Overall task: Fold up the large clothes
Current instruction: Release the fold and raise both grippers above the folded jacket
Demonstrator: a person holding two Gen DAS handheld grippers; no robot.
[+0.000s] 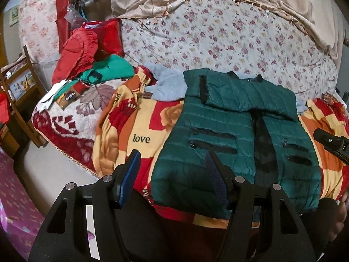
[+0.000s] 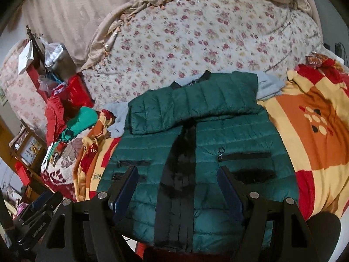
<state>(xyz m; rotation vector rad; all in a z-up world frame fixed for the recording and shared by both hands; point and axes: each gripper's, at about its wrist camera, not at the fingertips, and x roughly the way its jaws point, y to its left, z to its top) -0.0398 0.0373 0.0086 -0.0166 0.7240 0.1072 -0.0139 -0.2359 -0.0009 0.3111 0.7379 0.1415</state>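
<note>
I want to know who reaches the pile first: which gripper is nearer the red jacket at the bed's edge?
Left. The left gripper hovers over the green jacket's side toward the red jacket; the right gripper hangs over its middle, farther away.

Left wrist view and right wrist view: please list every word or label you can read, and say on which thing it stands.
"love": black letters on the patterned blanket, also partly seen in the right wrist view.
Brown tag by the green clothes: printed, too blurred to read.
White lettering on the left gripper: too small to read.
</note>
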